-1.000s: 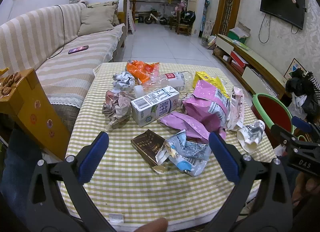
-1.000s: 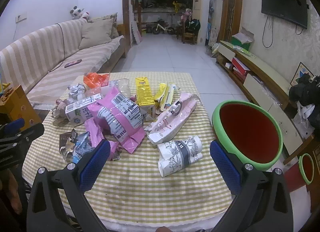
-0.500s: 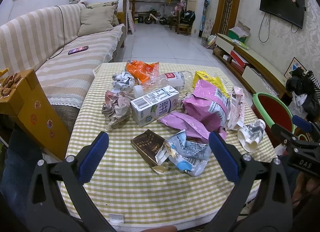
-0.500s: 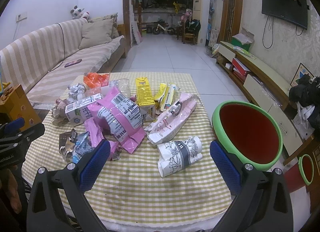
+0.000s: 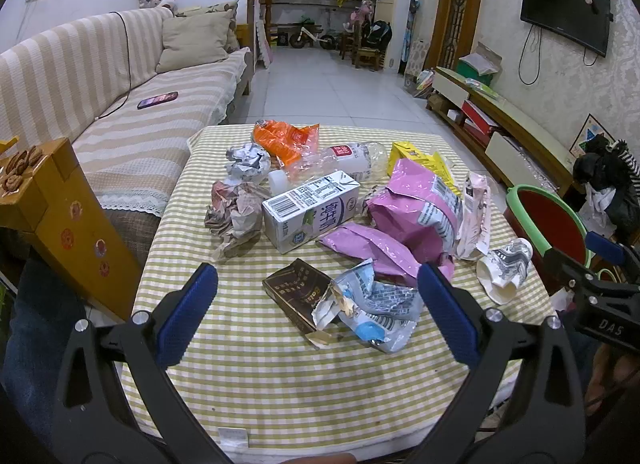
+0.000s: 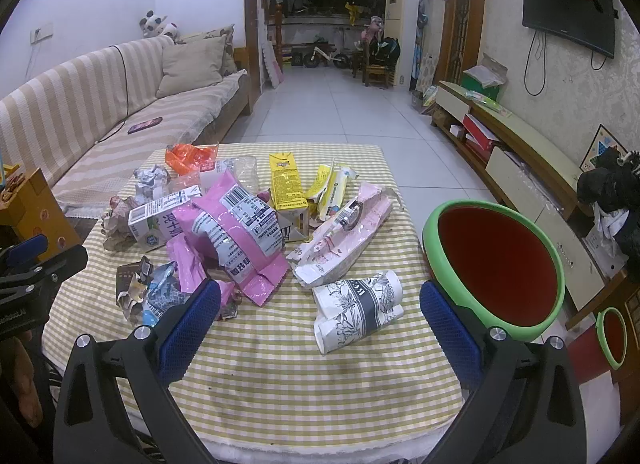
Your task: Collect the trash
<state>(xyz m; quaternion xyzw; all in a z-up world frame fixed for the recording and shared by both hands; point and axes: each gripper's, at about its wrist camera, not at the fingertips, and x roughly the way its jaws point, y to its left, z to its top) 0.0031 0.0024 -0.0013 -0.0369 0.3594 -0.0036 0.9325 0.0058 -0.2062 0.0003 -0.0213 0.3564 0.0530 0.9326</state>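
Fingers of the left gripper stand spread wide and empty, hovering low over the near edge of the bench; the right gripper is likewise released, holding nothing, its blue pads framing the crumpled paper cup. Judgement: the job has not begun, since nothing is gripped and all visible litter lies on the checked cloth. Between the left pads sit a dark brown box and a torn silver-blue wrapper, touching each other. Beyond them: milk carton, pink bags, balled paper, a foil ball, an orange wrapper, a clear plastic bottle, yellow packets and a pale pink pouch. The green-rimmed bin with red interior stands just beside the bench's right edge, near the paper cup; its visible inside looks bare, though the bottom is out of sight. A second, smaller green-rimmed bin is cut off at the right margin. Hard to tell: what lies under the pink bags, whether the carton and bottle hold anything, and how the pile overlaps behind the carton. Each gripper shows only partly in the other's view, and the person only as a bit of hand at the frame edges.
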